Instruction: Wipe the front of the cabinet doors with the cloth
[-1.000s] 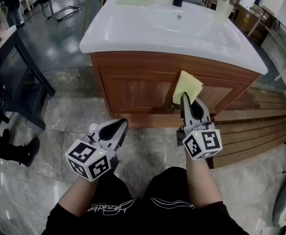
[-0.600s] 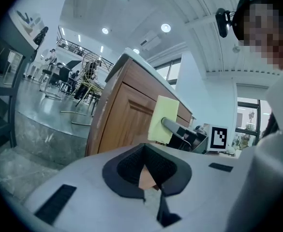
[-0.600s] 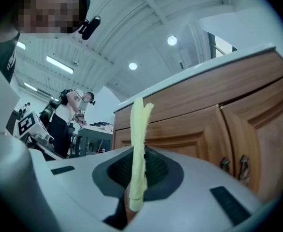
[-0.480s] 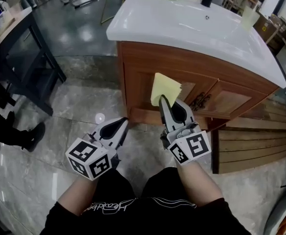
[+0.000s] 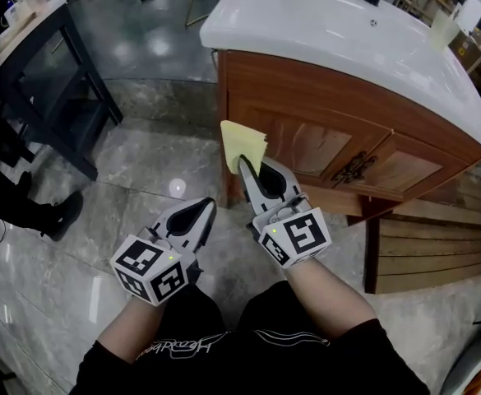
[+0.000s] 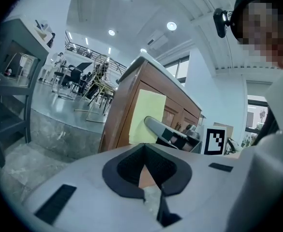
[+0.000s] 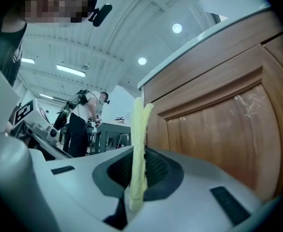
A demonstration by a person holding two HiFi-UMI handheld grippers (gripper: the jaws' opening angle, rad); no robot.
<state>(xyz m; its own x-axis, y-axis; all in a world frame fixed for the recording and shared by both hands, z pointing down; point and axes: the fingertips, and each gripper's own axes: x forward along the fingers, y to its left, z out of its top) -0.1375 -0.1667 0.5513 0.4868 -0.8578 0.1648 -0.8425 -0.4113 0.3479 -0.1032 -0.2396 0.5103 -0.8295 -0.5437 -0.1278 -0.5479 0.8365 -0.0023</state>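
Note:
A wooden cabinet with panelled doors [image 5: 318,146] stands under a white sink top [image 5: 347,39]. My right gripper [image 5: 244,164] is shut on a folded yellow cloth [image 5: 240,142], which stands up from its jaws against the cabinet's left front corner. In the right gripper view the cloth [image 7: 139,144] is seen edge-on, pinched between the pads, with the left door panel [image 7: 218,124] just to the right. My left gripper [image 5: 205,208] hangs low over the floor, left of the right one, shut with nothing in it. From the left gripper view the cloth [image 6: 146,115] shows flat on the cabinet corner.
Dark metal handles [image 5: 355,169] sit where the two doors meet. A dark table frame [image 5: 51,97] stands at the left on the grey marble floor [image 5: 141,163]. Wooden boards [image 5: 433,245] lie at the right. A person's legs and shoe [image 5: 55,216] are at the far left.
The right gripper has carried the cloth leftward across the cabinet front, from the middle by the handles to the left corner. The left gripper has stayed put.

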